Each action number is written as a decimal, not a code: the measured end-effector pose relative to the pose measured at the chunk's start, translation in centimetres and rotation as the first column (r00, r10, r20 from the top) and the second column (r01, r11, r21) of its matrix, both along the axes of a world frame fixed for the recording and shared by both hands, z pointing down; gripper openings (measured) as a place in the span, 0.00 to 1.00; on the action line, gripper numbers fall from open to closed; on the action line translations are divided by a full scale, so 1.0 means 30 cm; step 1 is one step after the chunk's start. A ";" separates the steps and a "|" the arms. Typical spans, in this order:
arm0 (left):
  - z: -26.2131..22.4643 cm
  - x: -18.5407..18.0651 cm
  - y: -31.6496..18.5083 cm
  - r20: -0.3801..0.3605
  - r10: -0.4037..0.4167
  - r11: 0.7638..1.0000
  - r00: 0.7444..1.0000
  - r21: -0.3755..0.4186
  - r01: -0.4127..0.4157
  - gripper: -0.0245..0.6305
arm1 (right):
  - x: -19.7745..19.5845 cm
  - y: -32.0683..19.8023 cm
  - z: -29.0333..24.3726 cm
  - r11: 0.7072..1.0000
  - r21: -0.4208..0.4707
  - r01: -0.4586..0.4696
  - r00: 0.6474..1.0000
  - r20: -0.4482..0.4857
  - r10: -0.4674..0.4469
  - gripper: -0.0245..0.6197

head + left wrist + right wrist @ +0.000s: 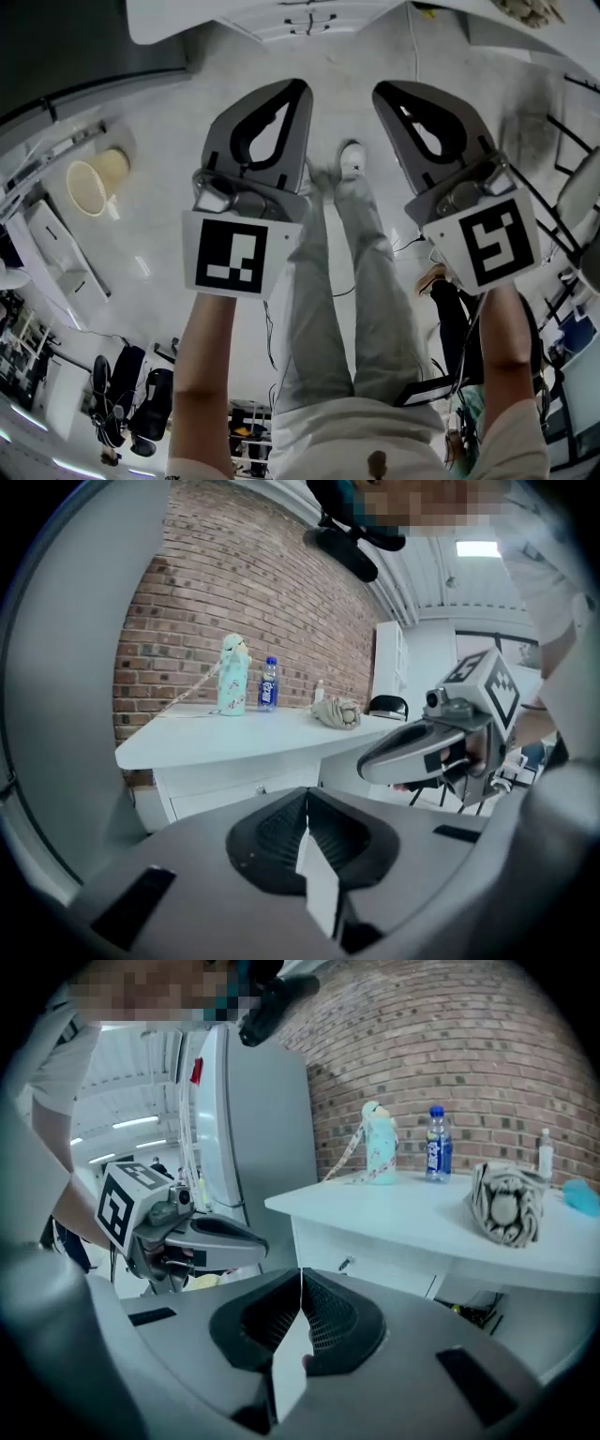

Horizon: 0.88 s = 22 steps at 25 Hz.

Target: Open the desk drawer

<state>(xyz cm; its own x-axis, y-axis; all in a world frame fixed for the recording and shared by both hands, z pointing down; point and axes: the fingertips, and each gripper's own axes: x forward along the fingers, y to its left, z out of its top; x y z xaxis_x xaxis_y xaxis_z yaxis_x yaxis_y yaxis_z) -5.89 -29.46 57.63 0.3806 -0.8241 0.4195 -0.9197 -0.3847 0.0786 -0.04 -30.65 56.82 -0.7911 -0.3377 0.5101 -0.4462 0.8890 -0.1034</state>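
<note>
The white desk point(225, 744) stands before a brick wall, and its drawer front point(234, 796) carries a small knob point(260, 787). The right gripper view shows the same desk point(412, 1227) and knob point(346, 1264). In the head view the desk's edge point(309, 21) lies at the top. My left gripper point(298, 86) and right gripper point(382, 91) hang side by side over the floor, short of the desk. Both are shut with nothing between them: the left gripper's point(307, 799) jaws meet, and so do the right gripper's point(301, 1279).
On the desktop stand a teal bottle point(380, 1157), a blue water bottle point(437, 1155) and a striped bag point(506, 1206). A tall white cabinet point(253, 1119) stands left of the desk. A pale bin point(89, 183) sits on the floor at left, chair legs point(577, 169) at right.
</note>
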 end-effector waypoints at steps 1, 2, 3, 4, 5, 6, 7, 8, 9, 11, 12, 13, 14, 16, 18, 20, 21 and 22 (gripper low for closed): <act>0.038 0.001 -0.004 0.030 0.014 1.000 0.999 -0.006 -0.013 0.05 | -0.004 -0.006 0.040 1.000 -0.007 0.006 1.000 -0.016 -0.007 0.08; 0.072 0.000 -0.012 0.061 0.023 1.000 0.998 -0.010 -0.023 0.05 | -0.012 -0.018 0.075 1.000 -0.004 0.015 0.999 -0.031 -0.015 0.08; 0.103 -0.004 -0.023 0.090 0.029 1.000 0.995 -0.011 -0.028 0.05 | -0.021 -0.033 0.105 1.000 0.005 0.026 0.999 -0.046 -0.025 0.08; 0.130 -0.009 -0.038 0.117 0.032 0.999 0.993 -0.010 -0.032 0.05 | -0.033 -0.052 0.130 0.999 0.018 0.036 0.998 -0.059 -0.035 0.08; 0.154 -0.012 -0.055 0.142 0.037 0.999 0.989 -0.007 -0.037 0.05 | -0.046 -0.071 0.150 0.999 0.028 0.045 0.997 -0.070 -0.043 0.08; 0.175 -0.012 -0.072 0.163 0.045 0.999 0.986 -0.005 -0.045 0.05 | -0.057 -0.088 0.168 0.998 0.033 0.053 0.995 -0.080 -0.050 0.08; 0.195 -0.011 -0.088 0.183 0.055 0.998 0.982 -0.005 -0.055 0.05 | -0.064 -0.105 0.188 0.998 0.035 0.061 0.994 -0.094 -0.058 0.08; 0.215 -0.008 -0.103 0.204 0.067 0.998 0.977 -0.008 -0.066 0.05 | -0.069 -0.123 0.210 0.997 0.039 0.069 0.992 -0.113 -0.065 0.08; 0.235 -0.007 -0.119 0.227 0.079 0.997 0.971 -0.013 -0.078 0.05 | -0.075 -0.144 0.235 0.996 0.047 0.079 0.988 -0.134 -0.072 0.08; 0.274 -0.010 -0.156 0.281 0.105 0.994 0.954 -0.020 -0.104 0.05 | -0.092 -0.193 0.297 0.991 0.078 0.104 0.980 -0.179 -0.089 0.08; 0.294 -0.015 -0.178 0.313 0.119 0.993 0.942 -0.020 -0.119 0.05 | -0.102 -0.218 0.335 0.988 0.095 0.122 0.972 -0.211 -0.100 0.08; 0.313 -0.022 -0.200 0.346 0.132 0.991 0.929 -0.020 -0.133 0.05 | -0.112 -0.237 0.373 0.984 0.108 0.143 0.963 -0.246 -0.113 0.08; 0.332 -0.028 -0.219 0.377 0.144 0.989 0.915 -0.023 -0.146 0.05 | -0.122 -0.248 0.407 0.979 0.120 0.166 0.951 -0.280 -0.127 0.08; 0.374 -0.038 -0.249 0.429 0.170 0.985 0.887 -0.039 -0.170 0.05 | -0.143 -0.259 0.455 0.966 0.143 0.216 0.929 -0.336 -0.158 0.08; 0.411 -0.048 -0.277 0.474 0.193 0.980 0.859 -0.052 -0.192 0.05 | -0.163 -0.271 0.486 0.950 0.174 0.260 0.907 -0.382 -0.178 0.08; 0.433 -0.060 -0.304 0.517 0.209 0.976 0.830 -0.059 -0.210 0.05 | -0.185 -0.289 0.508 0.932 0.208 0.295 0.887 -0.423 -0.186 0.08; 0.443 -0.065 -0.314 0.537 0.220 0.973 0.815 -0.066 -0.220 0.05 | -0.195 -0.298 0.517 0.923 0.225 0.313 0.877 -0.441 -0.190 0.08; 0.456 -0.069 -0.323 0.555 0.235 0.970 0.798 -0.078 -0.232 0.06 | -0.204 -0.305 0.527 0.912 0.239 0.334 0.866 -0.459 -0.197 0.08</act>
